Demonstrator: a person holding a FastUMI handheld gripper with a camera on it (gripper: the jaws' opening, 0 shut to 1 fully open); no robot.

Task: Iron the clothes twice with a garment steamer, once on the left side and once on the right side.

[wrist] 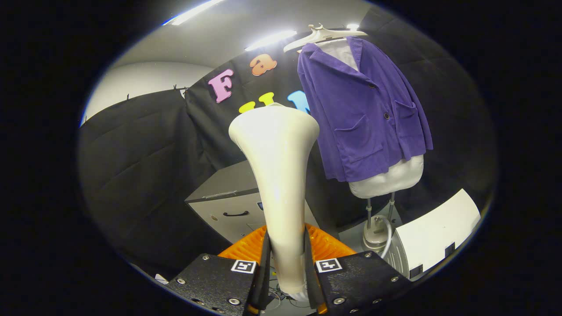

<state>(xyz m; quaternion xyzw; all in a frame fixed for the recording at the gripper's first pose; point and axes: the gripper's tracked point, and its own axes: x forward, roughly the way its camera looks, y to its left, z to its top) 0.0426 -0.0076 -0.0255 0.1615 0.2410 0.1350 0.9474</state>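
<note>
My gripper (286,259) is shut on the handle of a cream garment steamer head (276,149), which rises upright between the fingers and flares wide at its top. Beyond it and to the right hangs a purple corduroy jacket (364,109) on a white hanger (322,35), draped over a white padded board (388,177) on a metal stand. The steamer head is well short of the jacket and does not touch it. The steamer's grey hose (386,237) curls by the stand's base.
A grey cabinet (228,202) with a dark handle stands behind the steamer head. A white appliance (432,237) sits low at the right beside the stand's base (375,235). Black cloth walls close in on the left and behind.
</note>
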